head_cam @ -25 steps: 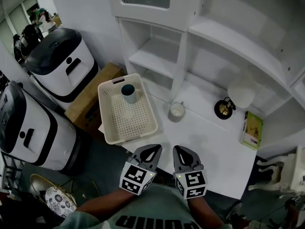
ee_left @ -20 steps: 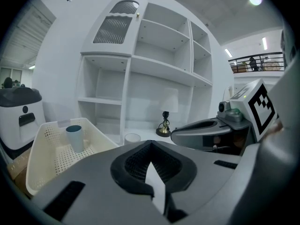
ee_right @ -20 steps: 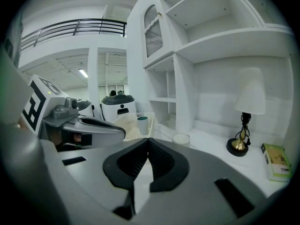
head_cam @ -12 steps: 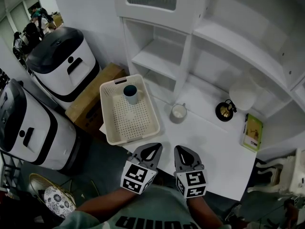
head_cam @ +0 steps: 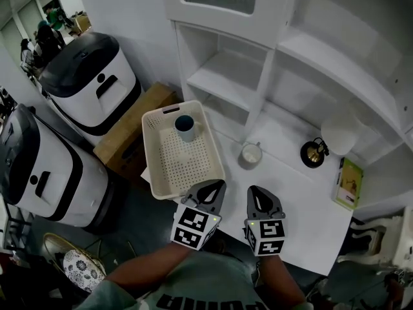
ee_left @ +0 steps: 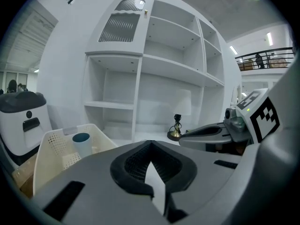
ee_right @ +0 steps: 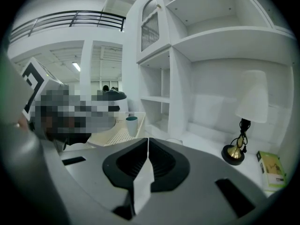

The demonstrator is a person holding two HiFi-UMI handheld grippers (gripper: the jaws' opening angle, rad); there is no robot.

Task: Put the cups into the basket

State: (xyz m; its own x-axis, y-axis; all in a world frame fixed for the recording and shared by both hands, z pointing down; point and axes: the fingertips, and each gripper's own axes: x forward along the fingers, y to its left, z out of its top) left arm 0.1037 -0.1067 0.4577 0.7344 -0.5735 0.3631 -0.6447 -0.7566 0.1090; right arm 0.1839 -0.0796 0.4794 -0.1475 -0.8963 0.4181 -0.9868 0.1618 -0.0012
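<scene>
So on the left edge of the tabletop [head_cam: 303, 205] you've got the cream basket [head_cam: 150, 157], and the teal cup [head_cam: 185, 127] is already standing upright in its far end. Your left claw [head_cam: 213, 189] hangs over the near edge, just off the basket's near right corner. It's closed tight with nothing in it, not touching anything. The white cup [head_cam: 250, 154] is out on the tabletop, upright, near the basket's right side but clear of it, toward the back edge under the shelf unit. Your right claw [head_cam: 258, 196] is just beside the left one at the near edge, also pinched shut and empty. Further right there's a small lamp [head_cam: 314, 152] near the back edge, and a green book [head_cam: 348, 183] by the right edge.
</scene>
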